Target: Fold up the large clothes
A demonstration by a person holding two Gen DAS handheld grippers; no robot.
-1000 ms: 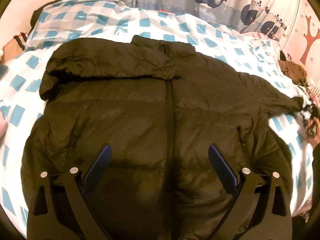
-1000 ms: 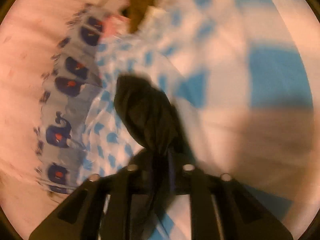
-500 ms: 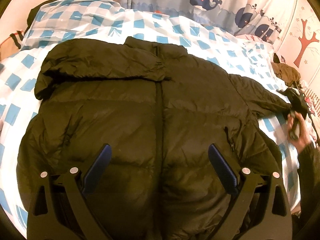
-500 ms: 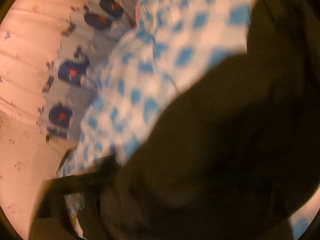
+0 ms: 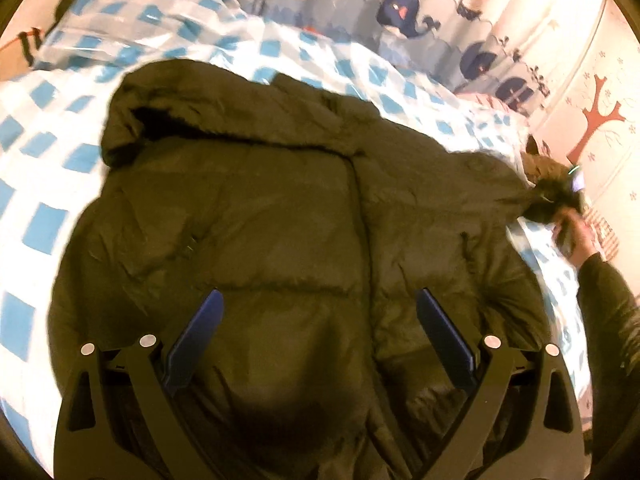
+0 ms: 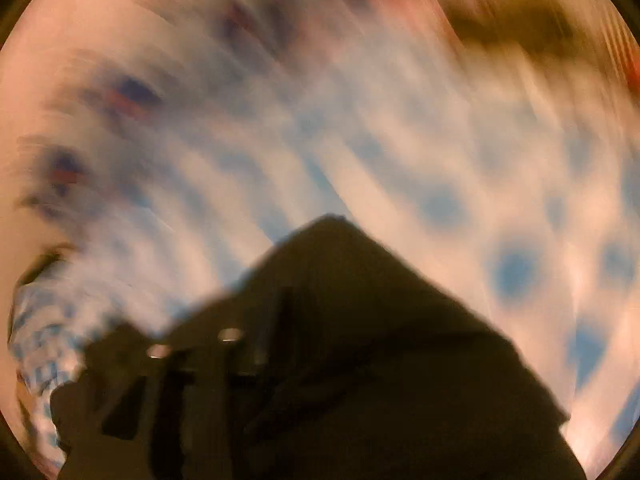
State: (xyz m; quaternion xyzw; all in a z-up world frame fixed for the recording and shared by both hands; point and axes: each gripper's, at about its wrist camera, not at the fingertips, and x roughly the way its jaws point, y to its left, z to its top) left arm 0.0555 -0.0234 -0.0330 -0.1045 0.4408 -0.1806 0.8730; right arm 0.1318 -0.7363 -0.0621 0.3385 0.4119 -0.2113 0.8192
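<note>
A dark olive puffer jacket [image 5: 280, 232] lies front up on the blue-and-white checked bed cover [image 5: 40, 184]. Its left sleeve is folded across the chest. My left gripper [image 5: 318, 334] is open and empty, hovering over the jacket's lower front. My right gripper [image 5: 560, 200] is at the far right, shut on the cuff of the right sleeve [image 5: 480, 184], held by a hand. In the blurred right wrist view the dark sleeve fabric [image 6: 360, 360] covers the fingers and hangs over the gripper.
A whale-print curtain [image 5: 400, 4] hangs behind the bed. A wall with a red tree decal [image 5: 596, 120] stands at the right. A brown item [image 5: 536, 160] lies near the right bed edge. A person's dark-sleeved arm [image 5: 608, 312] reaches in at right.
The right gripper has lifted the right sleeve cuff and pulled it up and inward; its view swung fast and blurred. The left gripper shifted slightly, staying open above the jacket.
</note>
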